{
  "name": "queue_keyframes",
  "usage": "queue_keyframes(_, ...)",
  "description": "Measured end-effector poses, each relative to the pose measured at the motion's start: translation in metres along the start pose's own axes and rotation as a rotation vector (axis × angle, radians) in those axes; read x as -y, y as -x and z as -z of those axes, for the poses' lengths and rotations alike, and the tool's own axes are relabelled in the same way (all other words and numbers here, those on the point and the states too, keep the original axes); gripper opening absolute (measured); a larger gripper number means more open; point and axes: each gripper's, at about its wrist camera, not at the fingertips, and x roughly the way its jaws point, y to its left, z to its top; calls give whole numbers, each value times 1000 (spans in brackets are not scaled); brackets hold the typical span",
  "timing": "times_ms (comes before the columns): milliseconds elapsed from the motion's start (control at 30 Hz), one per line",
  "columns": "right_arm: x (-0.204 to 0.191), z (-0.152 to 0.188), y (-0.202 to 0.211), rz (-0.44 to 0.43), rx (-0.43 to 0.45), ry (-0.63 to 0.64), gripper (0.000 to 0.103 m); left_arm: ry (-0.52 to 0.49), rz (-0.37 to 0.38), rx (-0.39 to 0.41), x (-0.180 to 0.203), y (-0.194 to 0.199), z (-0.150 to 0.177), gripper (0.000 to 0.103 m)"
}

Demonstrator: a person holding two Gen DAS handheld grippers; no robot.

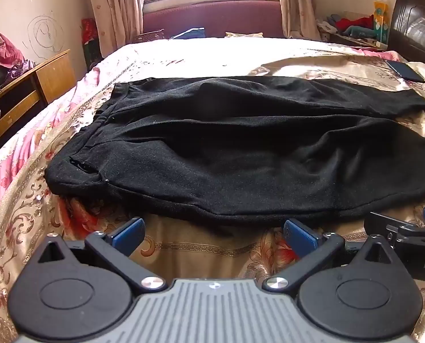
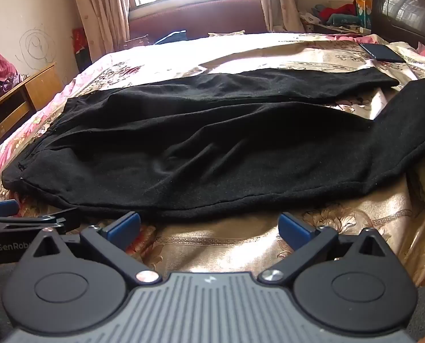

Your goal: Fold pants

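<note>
Lying flat across bed (image 1: 184,57): one black pants (image 1: 226,148). Two hand-held grippers, left hand-held gripper (image 1: 214,233) and right hand-held gripper (image 2: 209,225), both wide, empty, just short of near hem.

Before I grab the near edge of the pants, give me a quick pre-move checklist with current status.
1. Left gripper open, nothing between its jaws: ok.
2. Right gripper open, nothing between its jaws: ok.
3. Pants spread across the bed, waistband to the left: ok.
4. Pants lying smooth: not ok, ripples across the middle, and the near leg's end bends away at the right.
5. Near hem reachable: ok, just ahead of both grippers.
6. Phone off the pants: ok, beyond the far leg.
</note>
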Motion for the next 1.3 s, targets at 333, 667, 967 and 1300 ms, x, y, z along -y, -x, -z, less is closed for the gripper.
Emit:
queue_keyframes(333, 3, -1, -2, 13, -12, 0, 102, -7, -3, 22, 0, 1, 1, 103)
queue_keyframes(667, 1, 0, -4, 21, -16, 6, 102, -5, 9, 28, 0, 1, 2, 103)
queue_keyframes(967, 1, 1, -5, 28, -16, 11, 102, -1, 14, 24, 0, 1, 2, 103)
queue_keyframes(1300, 0, -1, -3, 11, -10, 26, 102, 6, -16, 50, -1, 7, 2, 103)
